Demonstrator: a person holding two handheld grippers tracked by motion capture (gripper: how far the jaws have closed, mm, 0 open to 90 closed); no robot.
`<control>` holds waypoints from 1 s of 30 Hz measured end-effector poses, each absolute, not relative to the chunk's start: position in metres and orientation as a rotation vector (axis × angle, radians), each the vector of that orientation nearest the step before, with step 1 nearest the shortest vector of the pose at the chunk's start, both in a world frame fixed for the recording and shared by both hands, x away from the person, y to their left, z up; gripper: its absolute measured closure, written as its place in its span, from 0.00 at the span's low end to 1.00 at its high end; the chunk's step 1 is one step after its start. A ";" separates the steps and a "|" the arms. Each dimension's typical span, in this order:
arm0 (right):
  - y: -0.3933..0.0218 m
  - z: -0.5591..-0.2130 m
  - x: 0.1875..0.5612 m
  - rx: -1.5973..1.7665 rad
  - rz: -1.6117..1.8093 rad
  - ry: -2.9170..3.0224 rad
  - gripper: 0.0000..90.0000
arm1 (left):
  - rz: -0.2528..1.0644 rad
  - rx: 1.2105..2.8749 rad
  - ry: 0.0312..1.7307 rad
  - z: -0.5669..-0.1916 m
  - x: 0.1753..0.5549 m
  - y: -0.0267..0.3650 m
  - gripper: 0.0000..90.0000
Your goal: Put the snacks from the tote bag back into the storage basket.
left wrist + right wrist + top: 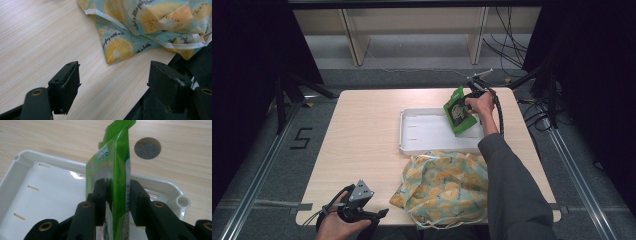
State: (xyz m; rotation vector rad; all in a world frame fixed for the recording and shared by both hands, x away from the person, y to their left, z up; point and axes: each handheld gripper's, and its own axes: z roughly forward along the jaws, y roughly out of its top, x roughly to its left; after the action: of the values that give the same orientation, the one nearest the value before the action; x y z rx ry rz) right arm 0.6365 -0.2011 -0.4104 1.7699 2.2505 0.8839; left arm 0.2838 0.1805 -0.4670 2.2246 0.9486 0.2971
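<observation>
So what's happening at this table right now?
A person is working with a hand-held claw in each hand. The right claw has a green snack packet standing upright between its jaws, over the right end of a white tray on the wooden table. The left claw is open with nothing in it, resting near the table's front edge beside a lemon-print cloth bag that lies in front of the tray.
</observation>
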 end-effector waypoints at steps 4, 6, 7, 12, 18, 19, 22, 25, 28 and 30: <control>-0.204 -0.413 0.637 1.777 0.885 2.253 0.77 | 0.296 2.223 0.950 -0.467 0.284 0.181 0.27; -0.201 -0.412 0.635 1.844 0.883 2.220 0.76 | 0.295 2.225 0.949 -0.467 0.284 0.181 0.28; -0.209 -0.416 0.638 1.710 0.888 2.258 0.76 | 0.295 2.225 0.949 -0.467 0.284 0.181 0.28; -0.207 -0.416 0.636 1.806 0.887 2.220 0.74 | 0.296 2.225 0.950 -0.467 0.284 0.181 0.28; -0.212 -0.414 0.636 1.771 0.878 2.232 0.72 | 0.298 2.226 0.951 -0.467 0.284 0.181 0.28; -0.210 -0.411 0.634 1.841 0.882 2.204 0.72 | 0.297 2.225 0.950 -0.467 0.284 0.181 0.28; -0.215 -0.411 0.635 1.771 0.889 2.222 0.71 | 0.298 2.226 0.951 -0.467 0.284 0.181 0.28; -0.215 -0.407 0.633 1.780 0.881 2.229 0.70 | 0.304 2.230 0.951 -0.467 0.284 0.181 0.28; -0.216 -0.407 0.631 1.735 0.908 2.225 0.69 | 0.302 2.224 0.952 -0.467 0.284 0.181 0.28; -0.212 -0.400 0.629 1.814 0.893 2.225 0.68 | 0.309 2.226 0.955 -0.467 0.284 0.181 0.28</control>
State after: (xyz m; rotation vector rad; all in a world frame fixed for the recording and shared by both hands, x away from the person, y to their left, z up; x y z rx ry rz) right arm 0.6289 -0.2119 -0.4005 1.8140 2.2248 0.8930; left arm 0.2843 0.1815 -0.4668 2.2264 0.9554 0.3085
